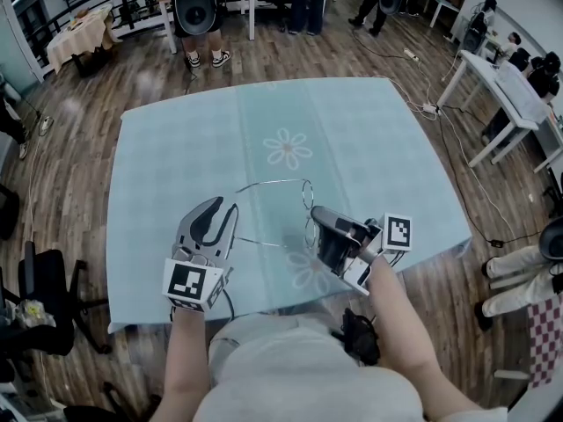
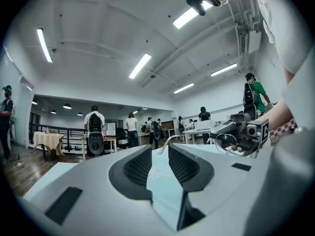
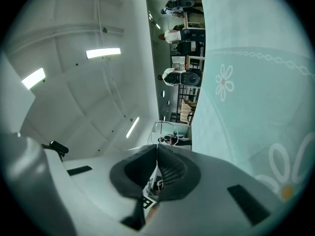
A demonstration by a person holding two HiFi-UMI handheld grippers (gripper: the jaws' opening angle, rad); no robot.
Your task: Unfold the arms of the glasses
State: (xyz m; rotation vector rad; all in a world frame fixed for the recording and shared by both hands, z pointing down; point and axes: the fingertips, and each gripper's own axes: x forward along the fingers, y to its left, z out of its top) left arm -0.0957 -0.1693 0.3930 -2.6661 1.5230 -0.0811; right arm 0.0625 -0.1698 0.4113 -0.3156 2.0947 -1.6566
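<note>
My right gripper [image 3: 157, 149] pinches the glasses [image 1: 309, 202] at mid-frame, my left gripper [image 2: 160, 154] gaping just short of an arm; closing askew could bend that thin wire or wrench the frame loose.

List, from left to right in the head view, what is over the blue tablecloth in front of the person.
left gripper, jaws apart → glasses, thin wire frame → right gripper, shut on the glasses
</note>
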